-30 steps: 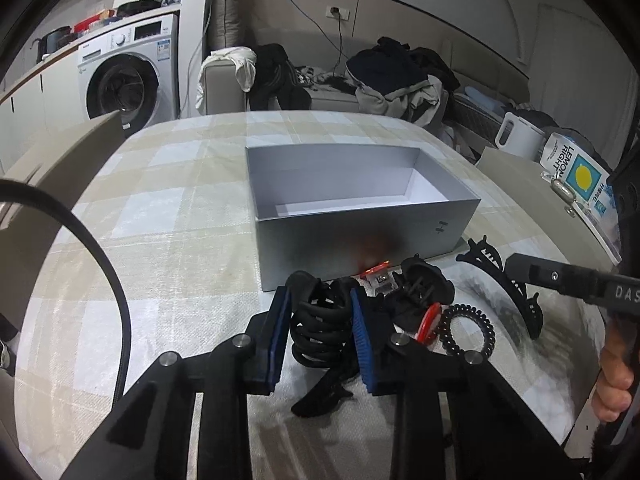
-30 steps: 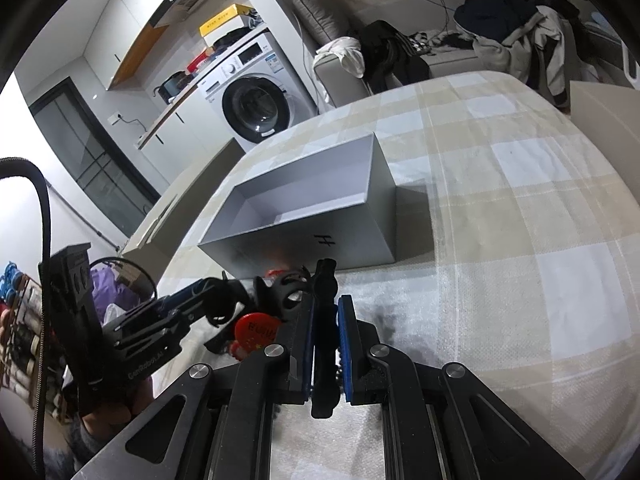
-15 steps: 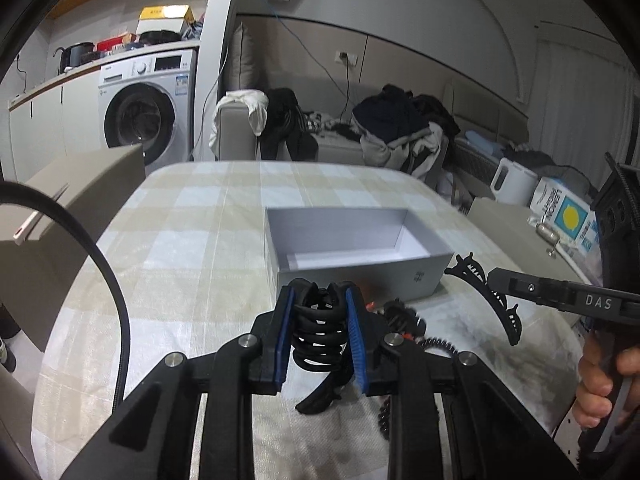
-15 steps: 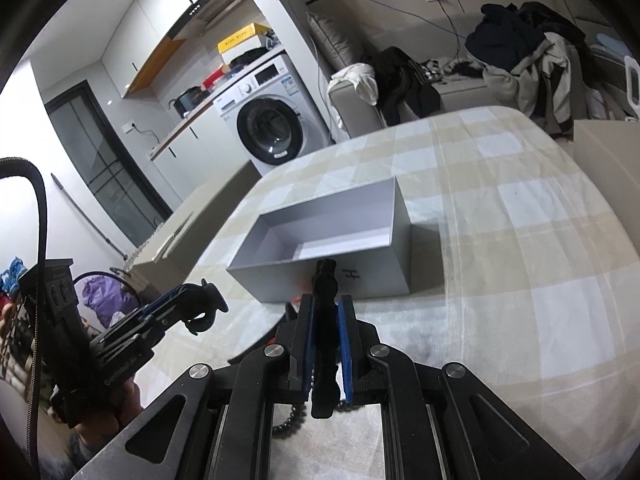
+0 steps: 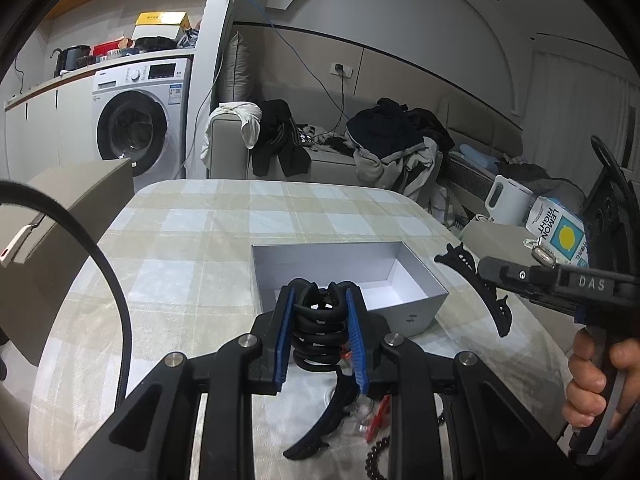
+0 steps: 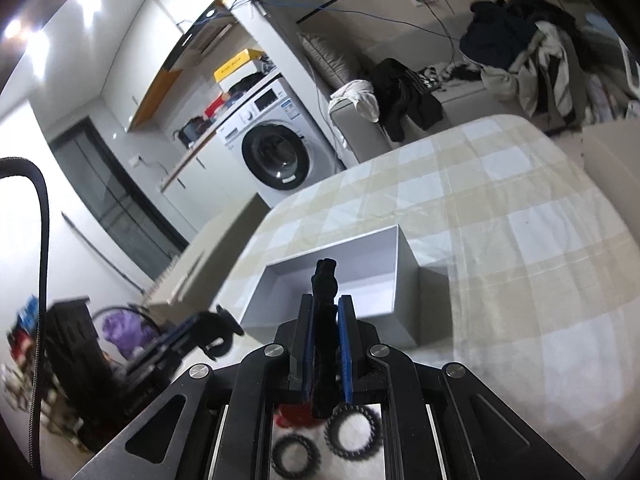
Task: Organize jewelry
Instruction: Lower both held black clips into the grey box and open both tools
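Note:
My left gripper [image 5: 320, 298] is shut on a black claw hair clip [image 5: 318, 332], held up in the air in front of the open grey box [image 5: 416, 312]. My right gripper [image 6: 325, 306] is shut on a thin, curved black hair clip [image 6: 325, 280], whose tip stands over the near wall of the grey box [image 6: 406, 256]. In the left wrist view that curved clip [image 5: 490, 300] hangs from the right gripper [image 5: 486, 268] just right of the box. The box looks bare inside.
Below the grippers, on the checked tablecloth [image 5: 192, 248], lie two black spiral hair ties [image 6: 352, 432], a red clip [image 5: 376, 420] and another black clip [image 5: 316, 436]. A beige chair back [image 5: 60, 208] stands left of the table. A kettle [image 5: 508, 200] and carton sit to the right.
Both grippers have lifted off the table, each with its clip. The box and the loose pieces now sit lower and farther off in both views.

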`<state>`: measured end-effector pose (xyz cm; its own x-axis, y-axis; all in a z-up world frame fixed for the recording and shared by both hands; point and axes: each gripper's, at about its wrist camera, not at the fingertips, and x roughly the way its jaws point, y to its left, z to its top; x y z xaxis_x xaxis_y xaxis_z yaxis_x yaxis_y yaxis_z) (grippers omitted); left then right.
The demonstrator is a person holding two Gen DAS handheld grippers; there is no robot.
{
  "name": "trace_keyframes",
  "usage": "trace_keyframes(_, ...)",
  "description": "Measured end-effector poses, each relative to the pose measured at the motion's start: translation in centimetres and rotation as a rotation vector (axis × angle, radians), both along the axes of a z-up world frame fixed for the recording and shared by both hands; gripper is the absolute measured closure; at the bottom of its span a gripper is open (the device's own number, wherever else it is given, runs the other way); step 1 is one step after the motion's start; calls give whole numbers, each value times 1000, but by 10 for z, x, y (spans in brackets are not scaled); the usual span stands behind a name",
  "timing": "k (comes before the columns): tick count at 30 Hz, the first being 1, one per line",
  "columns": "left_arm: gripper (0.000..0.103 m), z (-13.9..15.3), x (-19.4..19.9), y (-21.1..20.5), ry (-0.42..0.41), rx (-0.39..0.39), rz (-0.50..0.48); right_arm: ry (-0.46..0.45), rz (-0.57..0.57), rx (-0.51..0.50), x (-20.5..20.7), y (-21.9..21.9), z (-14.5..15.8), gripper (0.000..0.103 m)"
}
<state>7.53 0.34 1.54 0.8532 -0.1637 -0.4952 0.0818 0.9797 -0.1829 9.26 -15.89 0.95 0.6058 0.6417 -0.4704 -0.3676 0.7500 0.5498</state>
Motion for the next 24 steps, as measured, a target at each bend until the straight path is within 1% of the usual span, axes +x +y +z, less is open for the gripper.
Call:
trace_keyframes(5, 83, 1, 4, 0, -9, -1, 10, 22, -22, 25, 15, 0, -1, 93)
trace_keyframes(11, 83, 4, 12, -3, -34, -3, 20, 14, -48, 24, 31, 10, -3, 93)
trace_keyframes(19, 83, 3, 30, -6, -30, 7, 6, -7, -48, 10, 51, 20, -7, 93)
trace_keyframes(24, 83, -5, 41, -3, -7, 1, 9, -9, -59, -12, 62, 24, -13, 93)
